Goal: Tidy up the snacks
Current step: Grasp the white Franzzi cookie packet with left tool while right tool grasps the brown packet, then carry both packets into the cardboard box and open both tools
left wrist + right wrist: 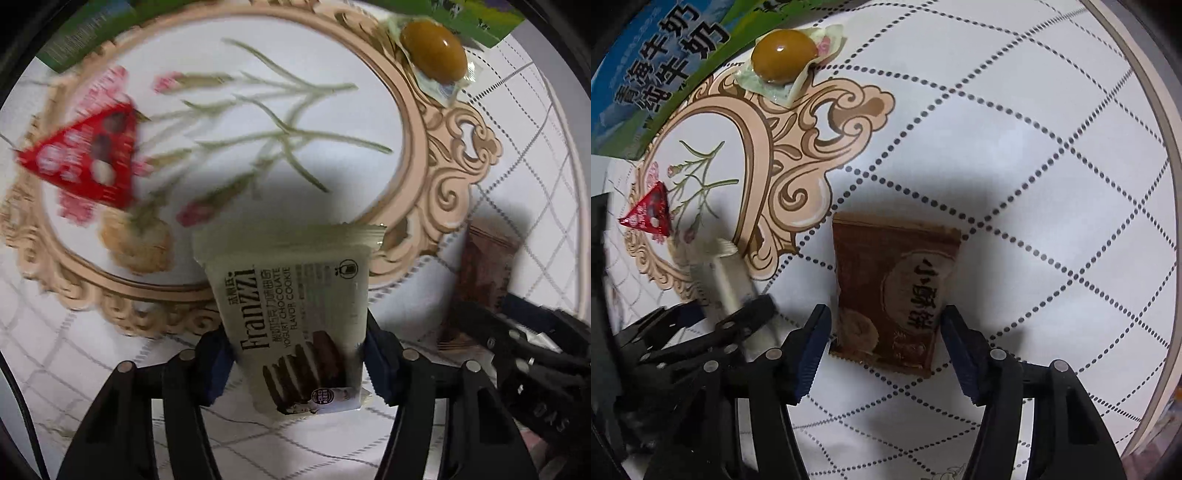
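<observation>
My left gripper [297, 354] is shut on a pale Franzzi yogurt chocolate cookie packet [291, 314] and holds it over the near rim of an ornate oval printed on the tablecloth [413, 155]. My right gripper [886, 347] stands around a brown pastry packet [894, 291] lying flat on the cloth; its jaws are close to the packet's sides, contact unclear. A red triangular snack packet [88, 162] lies inside the oval, also in the right wrist view [650, 216]. A wrapped brown egg [432, 61] lies at the oval's far edge, also in the right wrist view [785, 55].
A blue and green milk carton [657, 70] lies beyond the oval. The round table's rim [1167, 122] curves along the right. The left gripper with its pale packet [724, 280] shows at the left of the right wrist view.
</observation>
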